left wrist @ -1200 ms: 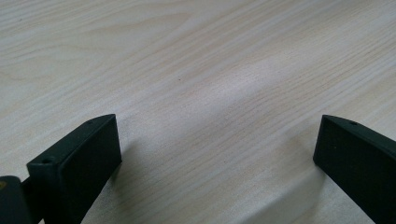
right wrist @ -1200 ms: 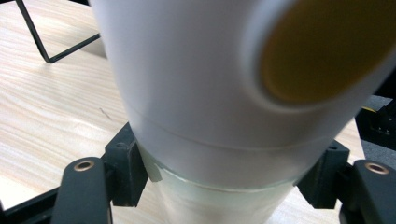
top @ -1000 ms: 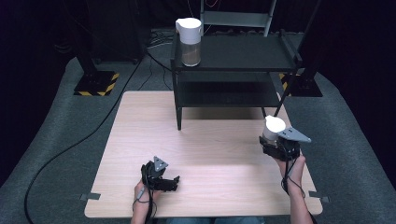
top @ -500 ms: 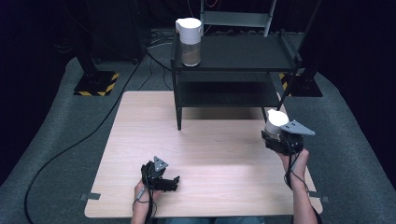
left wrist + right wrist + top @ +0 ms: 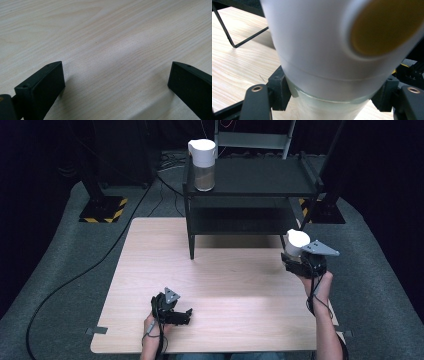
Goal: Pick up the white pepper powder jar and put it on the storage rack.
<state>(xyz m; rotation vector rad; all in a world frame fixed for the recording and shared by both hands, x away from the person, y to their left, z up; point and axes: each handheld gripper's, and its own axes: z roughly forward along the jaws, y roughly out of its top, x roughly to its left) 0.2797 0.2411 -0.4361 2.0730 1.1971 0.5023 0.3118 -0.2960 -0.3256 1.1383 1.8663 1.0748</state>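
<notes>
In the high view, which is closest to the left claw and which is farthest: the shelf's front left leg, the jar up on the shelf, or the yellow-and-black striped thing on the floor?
From the left claw:
1. Shelf's front left leg, on the table, up and slightly right.
2. Striped base, on the floor, far left.
3. Jar, atop the shelf, at the back.

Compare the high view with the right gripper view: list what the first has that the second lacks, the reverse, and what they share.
High view alone: the left claw, open low over the table, and a second white-lidded jar standing on the top shelf of the black rack.

Right gripper view alone: the black fingers pressing on the jar's sides just below its lid, and a yellowish oval on the lid.

Both: the white-lidded jar held in the right claw, the wooden tabletop, and a leg of the rack.
</notes>
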